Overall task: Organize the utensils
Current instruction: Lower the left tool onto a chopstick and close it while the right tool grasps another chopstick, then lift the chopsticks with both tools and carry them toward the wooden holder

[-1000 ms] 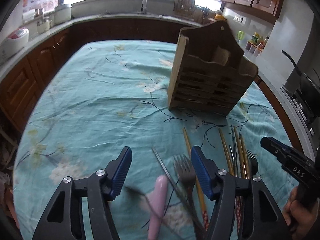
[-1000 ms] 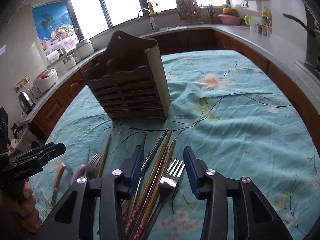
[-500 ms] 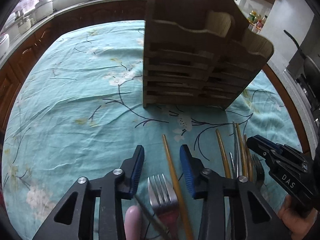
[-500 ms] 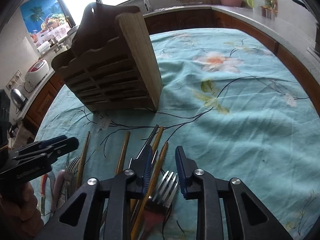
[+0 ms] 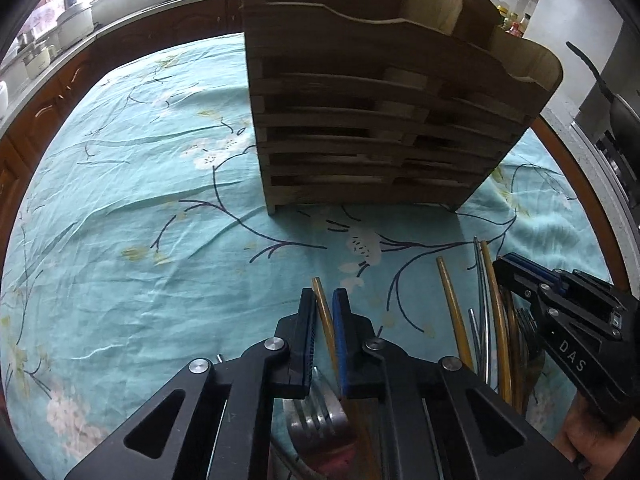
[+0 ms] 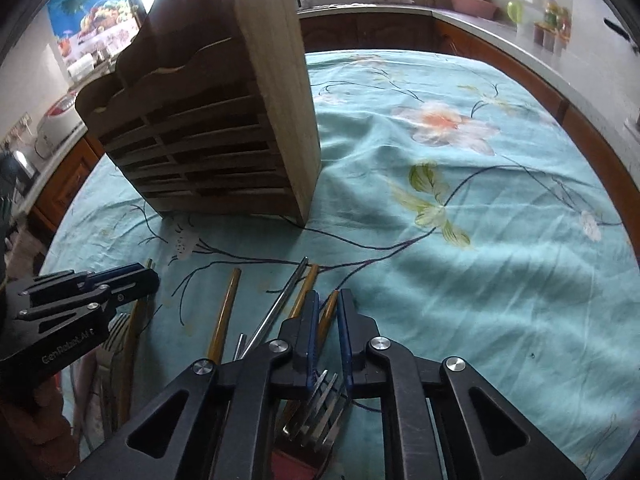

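The utensils lie loose on the teal tablecloth [image 5: 140, 208], near the cameras, tips toward the wooden utensil holder [image 5: 384, 120] just beyond, so each can be lifted by its stem.

The left gripper [image 5: 324, 300] is closing on one golden chopstick [image 5: 320, 304], which stands between its jaws. The right gripper [image 6: 328, 304] is closing on another golden chopstick [image 6: 329, 312] at the right end of the row.

Count, as far as visible:
- Golden chopsticks: at least four.
- Slim metal rods: at least one [image 6: 280, 304].
- Forks: two, one below each gripper [image 5: 320, 420] [image 6: 316, 412]; a third cannot be confirmed.
- Holders: one, its slots apparently empty.
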